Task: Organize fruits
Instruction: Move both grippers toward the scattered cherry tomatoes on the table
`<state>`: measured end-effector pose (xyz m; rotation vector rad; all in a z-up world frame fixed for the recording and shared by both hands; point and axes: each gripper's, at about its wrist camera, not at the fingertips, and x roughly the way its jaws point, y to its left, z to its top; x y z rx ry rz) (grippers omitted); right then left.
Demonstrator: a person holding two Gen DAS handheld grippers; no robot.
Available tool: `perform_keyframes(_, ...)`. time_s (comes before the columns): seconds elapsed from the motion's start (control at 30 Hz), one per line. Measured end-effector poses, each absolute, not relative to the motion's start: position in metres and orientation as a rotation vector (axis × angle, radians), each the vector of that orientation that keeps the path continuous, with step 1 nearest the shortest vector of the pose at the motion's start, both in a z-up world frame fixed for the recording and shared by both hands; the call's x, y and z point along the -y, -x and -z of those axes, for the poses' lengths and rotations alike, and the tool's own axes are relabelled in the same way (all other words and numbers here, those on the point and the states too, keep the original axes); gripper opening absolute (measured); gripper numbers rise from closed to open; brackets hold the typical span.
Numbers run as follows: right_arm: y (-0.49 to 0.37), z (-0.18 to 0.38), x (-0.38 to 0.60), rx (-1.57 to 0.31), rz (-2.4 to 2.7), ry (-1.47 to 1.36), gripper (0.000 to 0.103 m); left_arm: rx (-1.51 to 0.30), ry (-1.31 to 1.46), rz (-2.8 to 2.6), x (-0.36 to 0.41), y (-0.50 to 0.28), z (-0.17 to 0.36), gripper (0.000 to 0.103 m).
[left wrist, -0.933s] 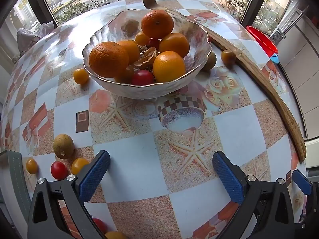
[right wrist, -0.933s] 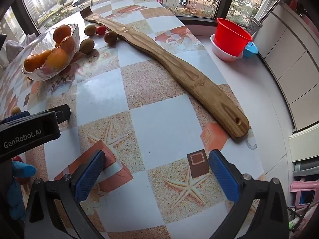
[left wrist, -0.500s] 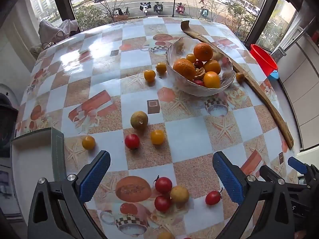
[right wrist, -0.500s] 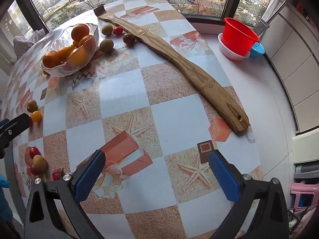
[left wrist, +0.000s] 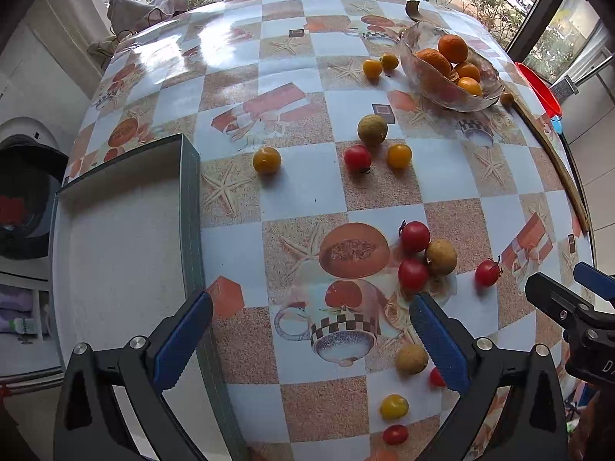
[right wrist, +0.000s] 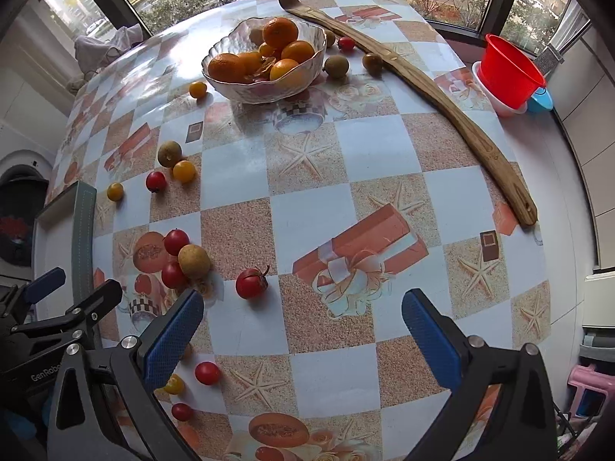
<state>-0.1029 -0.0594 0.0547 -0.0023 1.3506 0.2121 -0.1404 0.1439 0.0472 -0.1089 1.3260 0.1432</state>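
Note:
A glass bowl (right wrist: 230, 88) full of oranges (right wrist: 280, 31) stands at the far side of the table; it also shows in the left wrist view (left wrist: 419, 44). Small red, yellow and brown fruits lie loose on the tablecloth: a red tomato (right wrist: 251, 282), a brown fruit (right wrist: 194, 261) between two red ones, a yellow fruit (left wrist: 266, 160). An empty green-rimmed tray (left wrist: 190, 192) lies at the left edge. My left gripper (left wrist: 311, 336) is open above the near table edge. My right gripper (right wrist: 301, 328) is open and empty, right of the left one.
A long curved wooden board (right wrist: 442, 92) lies along the table's right side. A red bucket (right wrist: 507, 69) in a white bowl stands on the sill beyond it. Two brown fruits (right wrist: 336, 66) and a red one lie between bowl and board.
Both grippers have pulled back and up from the bowl toward the near edge. The left view now takes in the tray and the scattered fruits. Both stay open.

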Motion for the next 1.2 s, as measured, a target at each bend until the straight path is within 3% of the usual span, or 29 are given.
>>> perform_keyframes(1.2,0.103,-0.042,0.039,-1.406,-0.22,0.042,0.103,-1.384,0.146,-0.138,-0.169,0.142,-0.007,0.103)
